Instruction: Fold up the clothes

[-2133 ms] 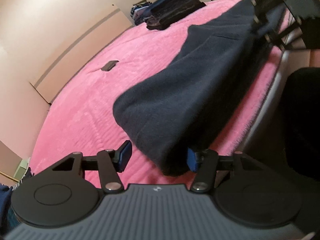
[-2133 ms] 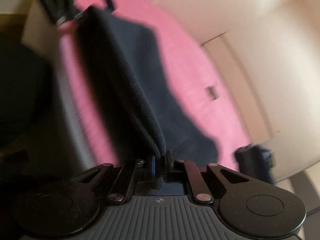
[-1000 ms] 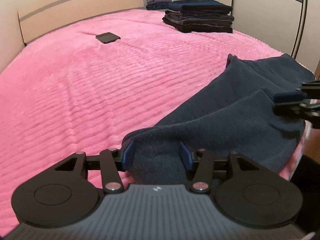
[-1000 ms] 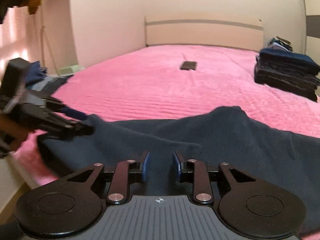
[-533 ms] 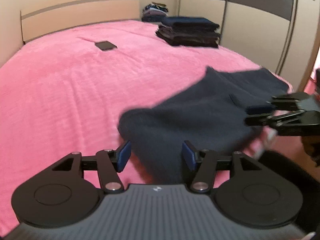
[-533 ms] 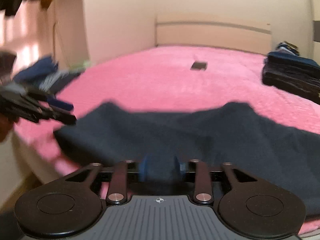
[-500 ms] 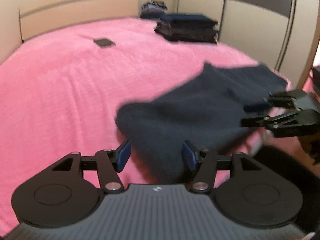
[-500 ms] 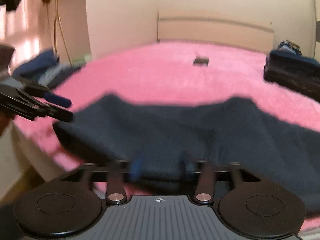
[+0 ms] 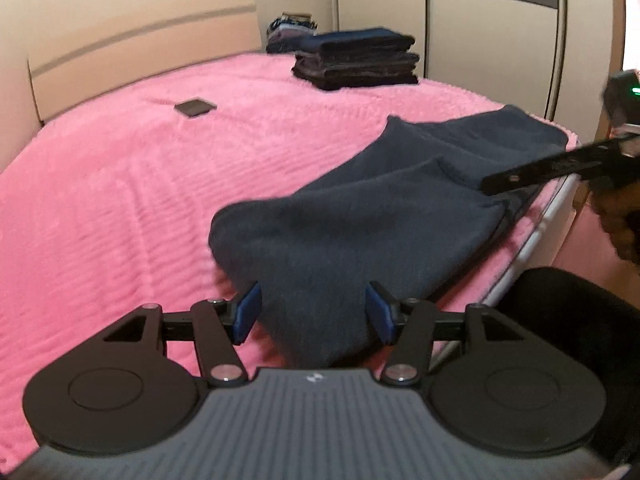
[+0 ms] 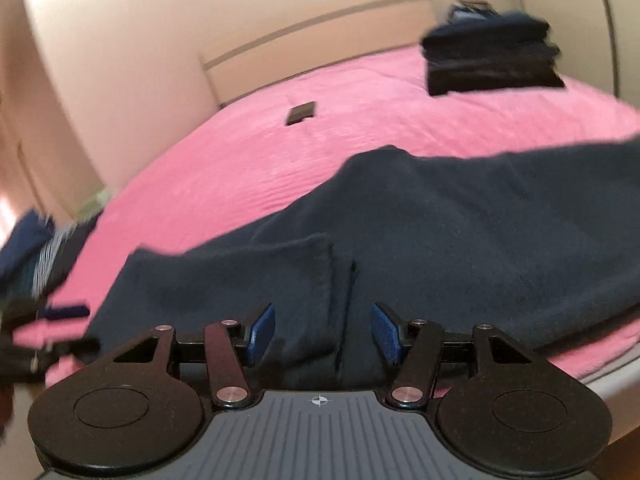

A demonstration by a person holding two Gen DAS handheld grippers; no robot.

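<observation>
A dark navy garment (image 9: 384,216) lies spread along the near edge of the bed (image 9: 120,184), on the pink ribbed bedspread, its long side running left to right. In the left wrist view it lies folded over on itself, with one rounded end at the near left and the rest reaching away to the right corner of the bed. In the right wrist view a seam or folded flap runs across the cloth just ahead of the fingers.

The left hand-held gripper (image 9: 314,316) stands with its jaws apart over the garment's near end; its blue pads flank the cloth without pressing it. The right hand-held gripper (image 10: 323,334) is likewise spread wide, its jaws having just been opening, with the cloth lying between and below the pads, not pinched. In the left view the right hand-held gripper's dark fingers reach in from the right over the garment's far part, with a hand (image 9: 620,216) behind them.

Farther up the bed lies a small flat dark object (image 9: 195,107). At the far right sits a stack of folded dark clothes (image 9: 358,60), with another pile (image 9: 292,28) behind it. Beyond are the headboard (image 9: 140,56) and wardrobe doors (image 9: 480,20).
</observation>
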